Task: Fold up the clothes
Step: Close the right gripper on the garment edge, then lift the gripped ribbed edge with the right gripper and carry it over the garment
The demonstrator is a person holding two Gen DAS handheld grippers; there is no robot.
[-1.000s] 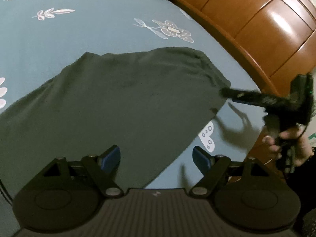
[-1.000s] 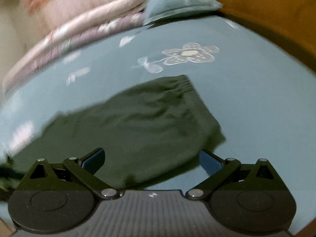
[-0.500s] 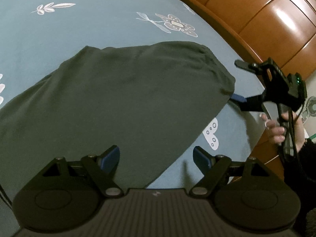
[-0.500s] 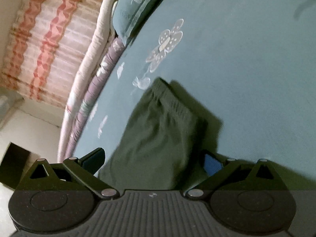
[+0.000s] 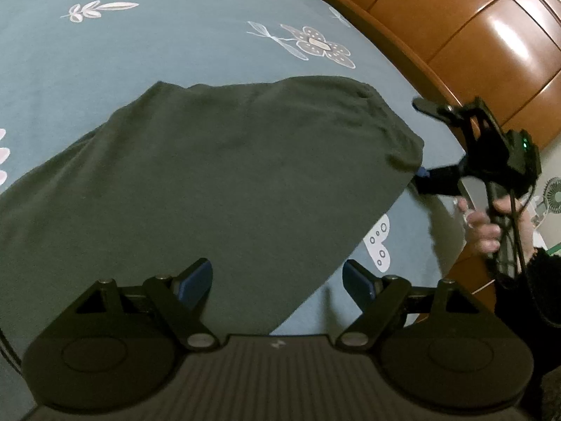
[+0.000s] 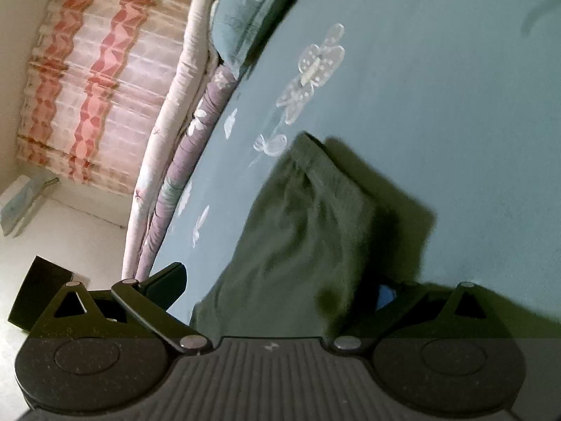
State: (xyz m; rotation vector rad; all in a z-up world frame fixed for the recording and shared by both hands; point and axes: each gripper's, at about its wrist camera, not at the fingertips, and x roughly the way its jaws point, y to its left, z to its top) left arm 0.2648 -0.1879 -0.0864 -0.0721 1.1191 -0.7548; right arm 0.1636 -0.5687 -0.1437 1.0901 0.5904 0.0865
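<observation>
A dark green garment lies spread flat on the blue flowered bedsheet. My left gripper hovers open over the garment's near edge, with nothing between its blue pads. My right gripper, held by a hand, is rolled on its side at the garment's right corner. Its jaws stand wide apart, one finger level with the cloth's edge and the other above it. In the right wrist view the garment fills the gap between the open fingers of that gripper, and the cloth partly hides the right pad.
A brown wooden headboard runs along the bed's right side. A blue pillow and a rolled quilt lie at the far edge, with a striped curtain behind. A dark box stands on the floor.
The right gripper rolled onto its side and moved in to the garment's right corner, which now sits between its fingers. The left gripper and the garment stayed put.
</observation>
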